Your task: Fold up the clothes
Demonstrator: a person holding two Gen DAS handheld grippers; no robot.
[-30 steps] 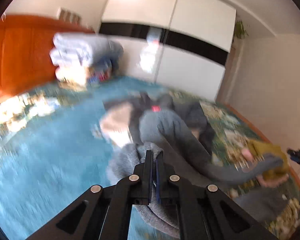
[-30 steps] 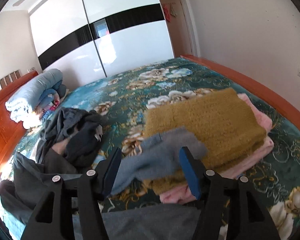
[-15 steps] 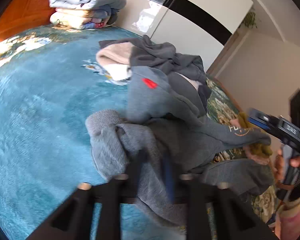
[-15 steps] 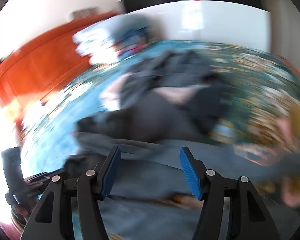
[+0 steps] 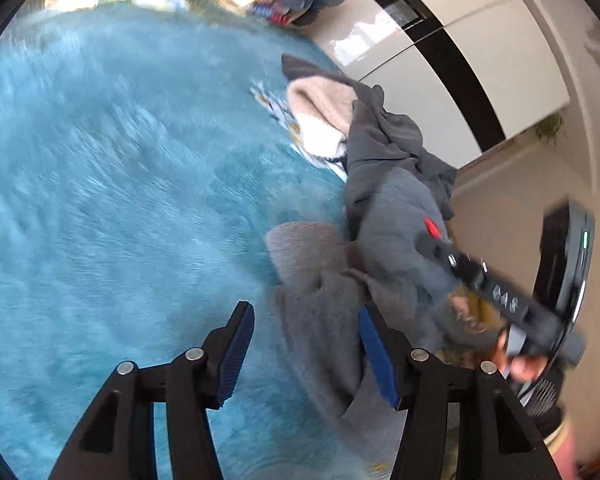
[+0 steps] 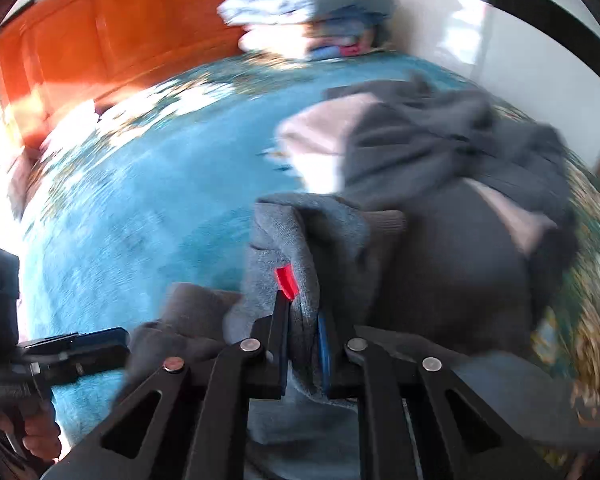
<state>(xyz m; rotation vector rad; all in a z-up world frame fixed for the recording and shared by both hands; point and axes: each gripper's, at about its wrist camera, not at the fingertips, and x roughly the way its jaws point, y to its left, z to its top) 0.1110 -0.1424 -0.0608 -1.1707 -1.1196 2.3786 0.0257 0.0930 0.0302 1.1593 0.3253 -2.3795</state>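
A grey fleece sweatshirt [image 5: 396, 240] with a small red tag [image 5: 432, 227] lies bunched on the blue bedspread [image 5: 120, 200]. My left gripper [image 5: 306, 350] is open and empty, its right pad against the sweatshirt's cuff end [image 5: 320, 280]. My right gripper [image 6: 304, 340] is shut on the grey sweatshirt [image 6: 284, 240] just below the red tag [image 6: 286, 282]. The right gripper's body shows in the left wrist view [image 5: 500, 292], over the garment. The left gripper's body shows in the right wrist view [image 6: 72, 350] at lower left.
A heap of dark grey and pale pink clothes [image 6: 440, 152] lies beyond the sweatshirt. Folded bedding [image 6: 300, 8] is stacked against the orange wooden headboard [image 6: 100, 40]. A white and black wardrobe [image 5: 440, 20] stands behind the bed.
My left gripper has let go of the grey sweatshirt and opened. My right gripper has swung left from the folded pile and shut on the sweatshirt by its red tag.
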